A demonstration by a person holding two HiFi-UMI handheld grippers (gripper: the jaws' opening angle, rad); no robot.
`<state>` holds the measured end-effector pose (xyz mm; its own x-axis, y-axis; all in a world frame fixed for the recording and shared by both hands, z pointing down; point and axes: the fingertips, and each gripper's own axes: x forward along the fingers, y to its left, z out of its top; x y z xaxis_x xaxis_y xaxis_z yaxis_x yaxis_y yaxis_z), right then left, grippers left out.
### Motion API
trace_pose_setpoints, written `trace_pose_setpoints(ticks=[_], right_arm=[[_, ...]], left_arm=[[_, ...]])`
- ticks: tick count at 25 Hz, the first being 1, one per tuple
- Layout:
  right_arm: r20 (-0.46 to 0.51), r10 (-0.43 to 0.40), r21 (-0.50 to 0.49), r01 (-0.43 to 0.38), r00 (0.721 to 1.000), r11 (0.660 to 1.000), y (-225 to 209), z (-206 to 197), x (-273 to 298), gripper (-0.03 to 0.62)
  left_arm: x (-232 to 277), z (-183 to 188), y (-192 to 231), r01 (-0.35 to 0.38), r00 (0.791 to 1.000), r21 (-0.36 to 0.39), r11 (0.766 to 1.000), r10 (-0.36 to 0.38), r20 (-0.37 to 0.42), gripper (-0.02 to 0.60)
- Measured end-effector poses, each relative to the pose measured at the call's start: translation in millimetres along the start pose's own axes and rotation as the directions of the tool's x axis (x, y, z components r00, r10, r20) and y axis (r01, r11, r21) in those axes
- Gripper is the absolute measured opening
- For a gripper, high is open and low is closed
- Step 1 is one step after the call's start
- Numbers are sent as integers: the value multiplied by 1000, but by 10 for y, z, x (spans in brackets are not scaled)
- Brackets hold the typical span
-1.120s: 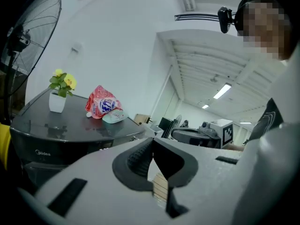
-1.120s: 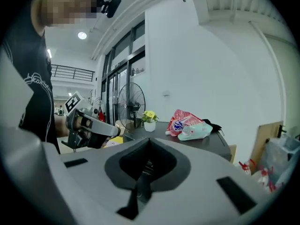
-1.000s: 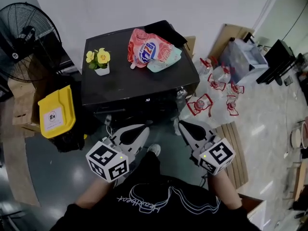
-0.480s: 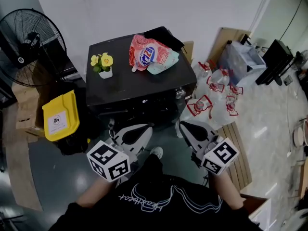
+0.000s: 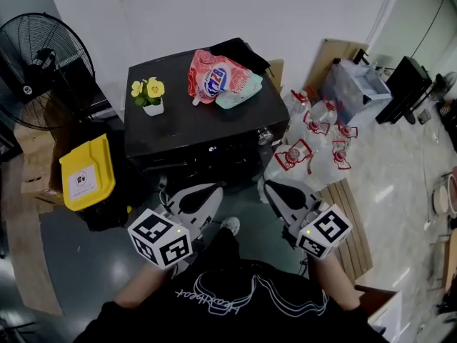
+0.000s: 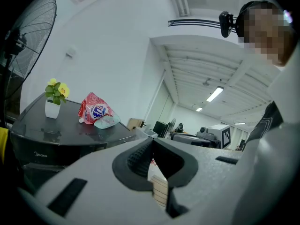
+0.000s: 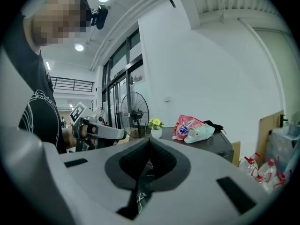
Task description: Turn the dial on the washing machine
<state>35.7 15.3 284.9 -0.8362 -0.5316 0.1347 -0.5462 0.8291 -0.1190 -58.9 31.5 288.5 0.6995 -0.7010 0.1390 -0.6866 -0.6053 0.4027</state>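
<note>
Black washing machine [image 5: 193,123] stands on the floor just ahead of the person, front panel twd both grippers. Small shiny round knob [image 5: 265,136] shows at the R end of that panel, under the top's front-right corner. It's too small to read its setting.

Left gripper [image 5: 216,189] hangs in front of the panel's middle, not touching it. Its fingers [image 6: 138,157] are pressed together at the tips w/ nothing btwn them. Right gripper [image 5: 269,185] is beside it, apart from it, nearest the knob but clear of it. Its fingers are closed tight too, empty. Both point roughly level at the machine.

On the machine's top:
- white pot w/ yellow flowers [image 5: 148,96] near the left edge, twd the back
- red-pink printed pouch [image 5: 213,72] by the back edge
- pale mint pouch [image 5: 240,91] against its R side
- black cloth [image 5: 239,47] at the back-right corner

On the floor:
- yellow bin w/ white label [image 5: 86,171] off the machine's left side
- black pedestal fan [image 5: 43,56] beyond it
- clear plastic jugs w/ red labels [image 5: 314,145] by the machine's right side
- wooden slatted pallet [image 5: 351,224] nearer the person
</note>
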Motion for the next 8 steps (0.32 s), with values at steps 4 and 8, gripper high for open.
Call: trace_pose_setpoints(ticks=[4, 8], right_arm=[[-7, -8, -6, 8, 1000, 1000, -46, -40, 19, 3], [-13, -8, -11, 8, 1000, 1000, -107, -69, 64, 3]], left_arm=[[48, -27, 52, -3, 1000, -5, 1000, 3, -3, 5], [107, -37, 118, -10, 1000, -1, 1000, 10, -8, 5]])
